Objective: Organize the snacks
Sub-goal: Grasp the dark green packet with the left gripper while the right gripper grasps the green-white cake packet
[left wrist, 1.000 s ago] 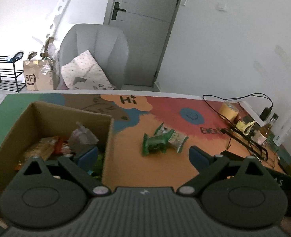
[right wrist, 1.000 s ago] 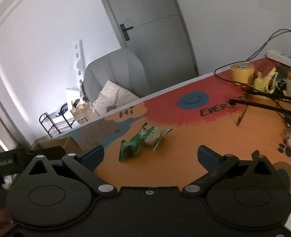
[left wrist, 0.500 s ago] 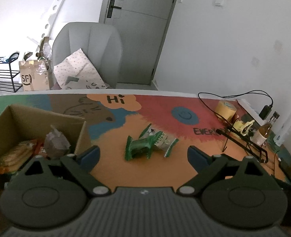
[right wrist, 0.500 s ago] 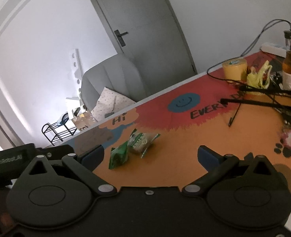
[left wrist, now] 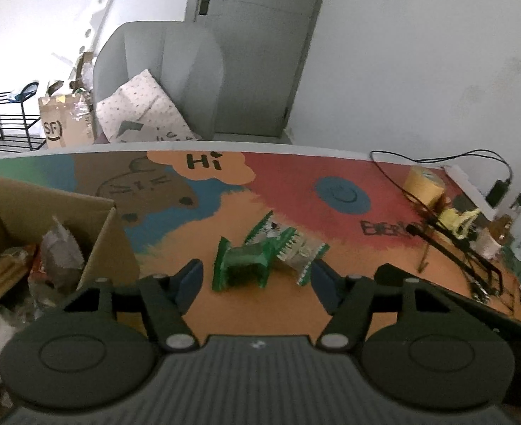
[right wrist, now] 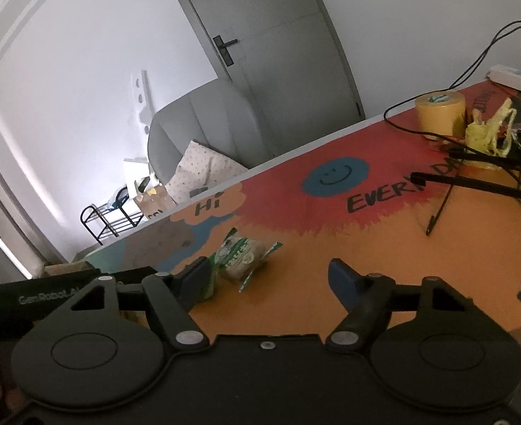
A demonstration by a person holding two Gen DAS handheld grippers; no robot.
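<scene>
Two snack packets lie together mid-table on the colourful mat: a dark green one (left wrist: 241,265) in front and a pale green-edged one (left wrist: 296,248) behind it to the right. In the right wrist view the pale packet (right wrist: 244,256) shows, with the green one partly hidden behind the left finger. My left gripper (left wrist: 253,276) is open and empty, its fingers either side of the green packet, just short of it. My right gripper (right wrist: 271,278) is open and empty, near the packets. A cardboard box (left wrist: 108,233) at the left holds several wrapped snacks.
At the table's right side are a yellow tape roll (left wrist: 423,184), black cables (left wrist: 455,248), a yellow clip (right wrist: 487,138) and a bottle. A grey armchair (left wrist: 161,74) with a cushion stands behind the table's far edge. The left gripper's body (right wrist: 48,290) shows in the right wrist view.
My left gripper has swung right from over the box and closed in on the green packets. My right gripper has also moved nearer to them. Both stay open.
</scene>
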